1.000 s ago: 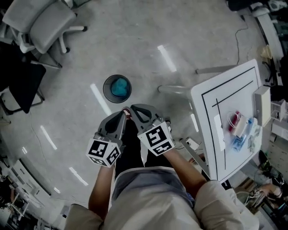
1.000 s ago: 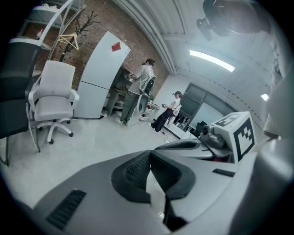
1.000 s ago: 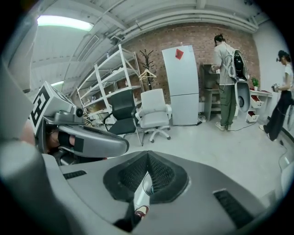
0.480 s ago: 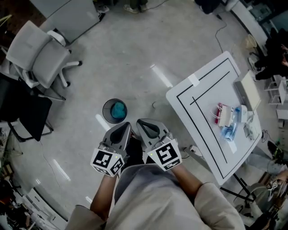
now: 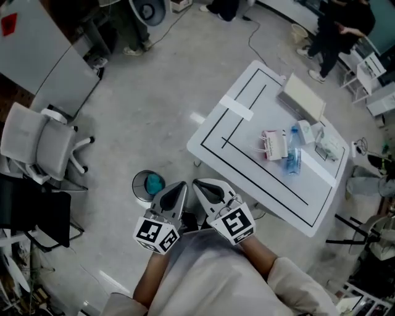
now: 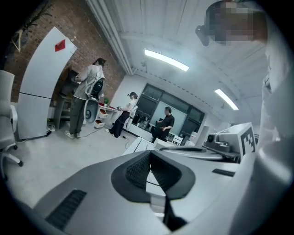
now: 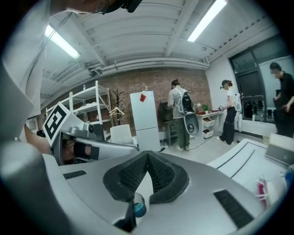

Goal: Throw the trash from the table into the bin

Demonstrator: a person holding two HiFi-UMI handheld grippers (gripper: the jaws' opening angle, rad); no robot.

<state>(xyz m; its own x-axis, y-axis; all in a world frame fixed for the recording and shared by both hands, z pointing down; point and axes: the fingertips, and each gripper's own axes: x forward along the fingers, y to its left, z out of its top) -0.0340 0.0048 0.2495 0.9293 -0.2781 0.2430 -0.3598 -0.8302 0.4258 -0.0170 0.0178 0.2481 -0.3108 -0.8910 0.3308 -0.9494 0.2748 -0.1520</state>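
The white table (image 5: 244, 163) with black lines stands right of centre in the head view. On it lie a red-and-white packet (image 5: 273, 145), a blue bottle (image 5: 292, 157), crumpled clear plastic (image 5: 327, 147) and a flat white box (image 5: 301, 99). The round bin (image 5: 148, 185) stands on the floor left of the table, with something blue inside. My left gripper (image 5: 181, 185) and right gripper (image 5: 197, 183) are held side by side near my body, between bin and table. Both are shut and empty. In the right gripper view the bin (image 7: 136, 206) shows below the shut jaws.
A grey office chair (image 5: 37, 145) and a black chair (image 5: 31, 216) stand at the left. A grey cabinet (image 5: 43, 55) is at the upper left, a fan (image 5: 148, 9) at the top. A person (image 5: 336, 31) stands beyond the table's far corner.
Both grippers have stayed shut and side by side while lifting. The view has swung, so the table now lies more toward the centre and the bin sits just left of the grippers.
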